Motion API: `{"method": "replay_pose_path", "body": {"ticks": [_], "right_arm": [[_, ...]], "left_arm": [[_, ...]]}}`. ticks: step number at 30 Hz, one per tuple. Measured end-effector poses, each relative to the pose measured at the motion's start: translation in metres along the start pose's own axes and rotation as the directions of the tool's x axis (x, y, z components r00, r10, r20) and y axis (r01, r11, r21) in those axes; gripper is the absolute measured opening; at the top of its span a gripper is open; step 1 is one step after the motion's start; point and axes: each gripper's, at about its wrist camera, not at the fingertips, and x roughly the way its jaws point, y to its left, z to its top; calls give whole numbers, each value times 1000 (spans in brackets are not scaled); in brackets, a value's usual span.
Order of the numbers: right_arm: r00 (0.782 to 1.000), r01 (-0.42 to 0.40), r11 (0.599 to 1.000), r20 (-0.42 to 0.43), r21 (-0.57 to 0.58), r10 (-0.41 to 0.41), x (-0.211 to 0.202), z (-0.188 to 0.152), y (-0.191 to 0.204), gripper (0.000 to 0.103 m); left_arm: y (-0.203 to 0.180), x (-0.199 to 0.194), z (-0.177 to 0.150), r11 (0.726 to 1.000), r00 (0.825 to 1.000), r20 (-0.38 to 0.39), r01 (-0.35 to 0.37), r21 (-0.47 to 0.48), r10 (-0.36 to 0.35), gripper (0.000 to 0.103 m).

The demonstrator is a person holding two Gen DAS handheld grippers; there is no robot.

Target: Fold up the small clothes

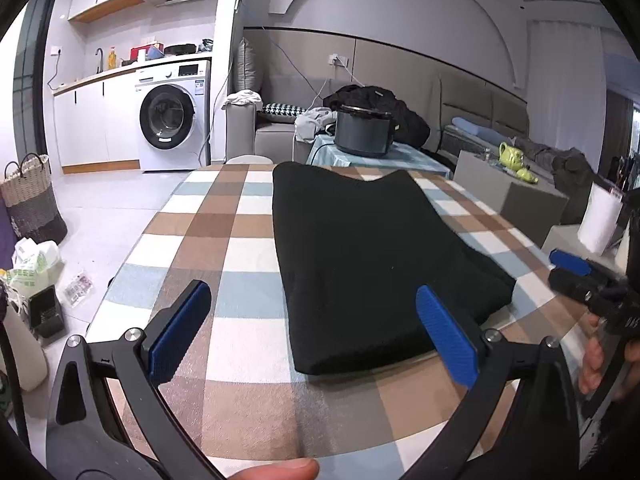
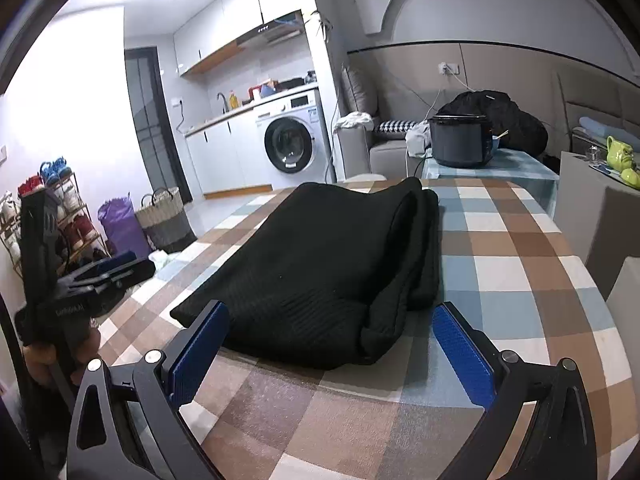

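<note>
The black garment (image 1: 372, 264) lies folded into a long strip (layers stacked along its right edge) on the checked tablecloth (image 1: 224, 248). Both the left gripper (image 1: 312, 336) and right gripper (image 2: 332, 352) hover just short of its near end, jaws wide apart and empty. Likely next: pinch that end's two corners and fold it away.

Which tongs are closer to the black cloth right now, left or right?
About equal; left tongs perhaps nearer, right finger overlapping the cloth at its near edge. Right tongs open just short of it.
</note>
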Motion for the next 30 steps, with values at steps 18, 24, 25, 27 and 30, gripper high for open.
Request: {"method": "replay_pose_path", "body": {"ticks": [18, 24, 25, 27, 30], "right_arm": [[996, 31, 997, 82, 64, -36, -16, -2, -17, 103], [995, 44, 997, 85, 56, -49, -16, -1, -16, 103], [995, 44, 998, 85, 55, -48, -16, -1, -16, 103], [995, 41, 998, 85, 52, -45, -17, -1, -15, 103], [995, 42, 998, 86, 51, -46, -17, -1, -15, 103]], "left_arm": [[3, 10, -8, 1000, 1000, 5, 17, -10, -17, 102], [5, 9, -8, 1000, 1000, 11, 18, -18, -17, 102], [6, 9, -8, 1000, 1000, 11, 17, -18, -17, 102], [6, 9, -8, 1000, 1000, 13, 19, -20, -18, 102], [6, 9, -8, 1000, 1000, 13, 18, -18, -18, 102]]}}
